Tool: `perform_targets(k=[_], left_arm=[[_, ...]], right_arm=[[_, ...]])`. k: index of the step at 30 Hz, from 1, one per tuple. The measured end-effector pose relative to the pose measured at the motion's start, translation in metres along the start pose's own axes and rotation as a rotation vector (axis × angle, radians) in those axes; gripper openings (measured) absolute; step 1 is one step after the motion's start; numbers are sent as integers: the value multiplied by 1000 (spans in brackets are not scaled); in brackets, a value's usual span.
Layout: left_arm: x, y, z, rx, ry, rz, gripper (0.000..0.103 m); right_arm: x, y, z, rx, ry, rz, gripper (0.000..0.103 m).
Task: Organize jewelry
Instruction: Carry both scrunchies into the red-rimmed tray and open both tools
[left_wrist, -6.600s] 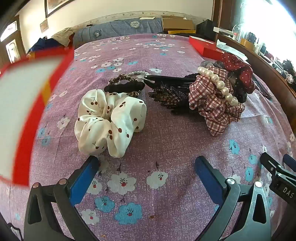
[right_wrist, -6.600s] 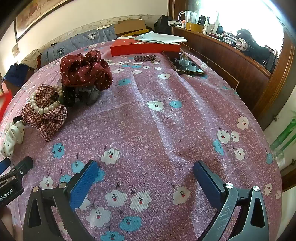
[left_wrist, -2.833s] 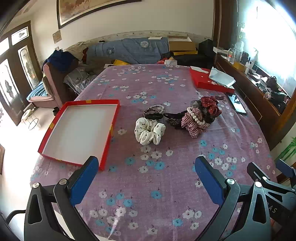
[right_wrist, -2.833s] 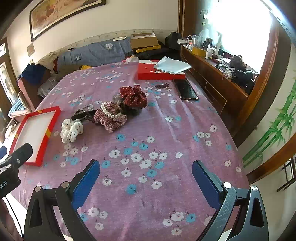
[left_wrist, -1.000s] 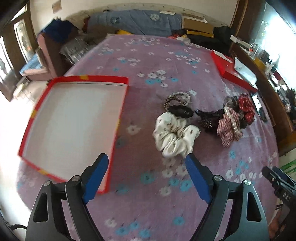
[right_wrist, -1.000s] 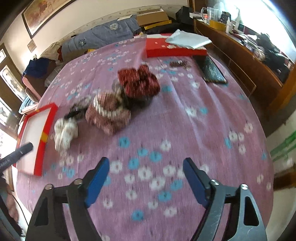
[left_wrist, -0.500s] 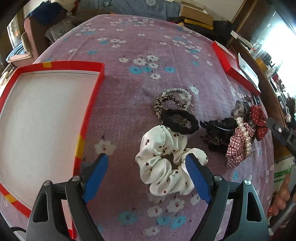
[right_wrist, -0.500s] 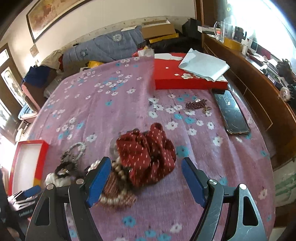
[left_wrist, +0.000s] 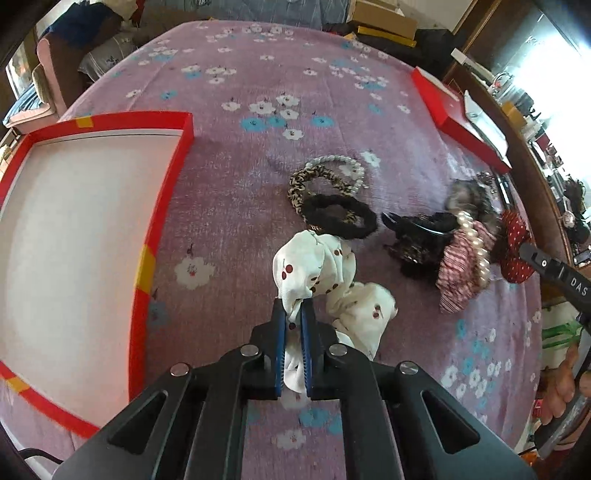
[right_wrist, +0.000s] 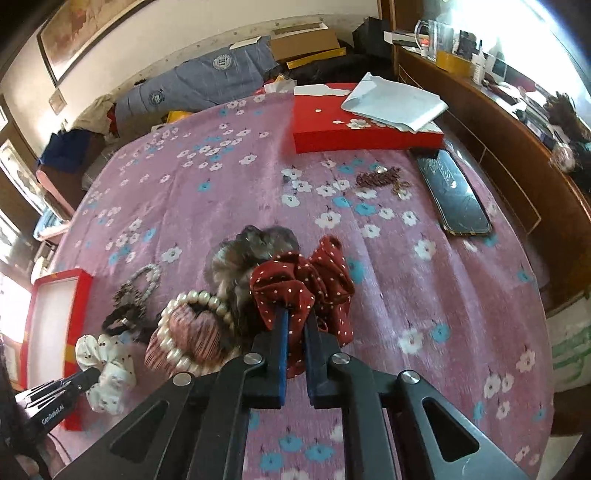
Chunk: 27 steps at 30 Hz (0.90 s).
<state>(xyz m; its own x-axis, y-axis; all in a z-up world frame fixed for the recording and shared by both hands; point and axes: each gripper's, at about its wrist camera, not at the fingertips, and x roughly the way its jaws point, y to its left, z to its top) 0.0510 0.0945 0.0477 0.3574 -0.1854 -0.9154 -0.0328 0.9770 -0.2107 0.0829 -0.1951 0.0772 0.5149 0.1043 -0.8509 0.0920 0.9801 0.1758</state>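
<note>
On the purple flowered cloth, a white cherry-print scrunchie (left_wrist: 317, 266) has its near fold between the blue pads of my left gripper (left_wrist: 294, 308), whose jaws are closing and pinch the fabric. To its left lies the open red tray (left_wrist: 162, 206) with a white floor. In the right wrist view, my right gripper (right_wrist: 297, 314) is closing on the near edge of a dark red polka-dot scrunchie (right_wrist: 314, 280), and the pads press the cloth. Beside it sit a plaid scrunchie ringed by pearls (right_wrist: 192, 328) and a grey scrunchie (right_wrist: 251, 251).
A black hair tie (left_wrist: 338, 216), a leopard tie (left_wrist: 299, 181), a pearl bracelet (left_wrist: 340, 160) and a black claw clip (left_wrist: 417, 225) lie behind the white scrunchie. Farther back are a red box (right_wrist: 365, 136), a brown chain (right_wrist: 380, 177) and a phone (right_wrist: 454, 195).
Both grippers went from wide open to closed. The left one came down onto the white scrunchie, and the right one moved in onto the red polka-dot scrunchie.
</note>
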Motion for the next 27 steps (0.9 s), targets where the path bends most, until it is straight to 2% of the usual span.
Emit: perform_targets(k=[7, 14, 21, 27], left_arm=[[-44, -2, -29, 26, -67, 20, 7], [-84, 8, -55, 22, -136, 58, 7], [-122, 39, -75, -29, -172, 114, 7], [-142, 82, -67, -84, -212, 158, 7]], right_arm=[[-41, -15, -30, 36, -8, 69, 8], [-73, -3, -54, 1, -17, 153, 8], [-77, 45, -64, -66, 7, 318, 8], [-72, 103, -67, -137, 36, 393, 8]])
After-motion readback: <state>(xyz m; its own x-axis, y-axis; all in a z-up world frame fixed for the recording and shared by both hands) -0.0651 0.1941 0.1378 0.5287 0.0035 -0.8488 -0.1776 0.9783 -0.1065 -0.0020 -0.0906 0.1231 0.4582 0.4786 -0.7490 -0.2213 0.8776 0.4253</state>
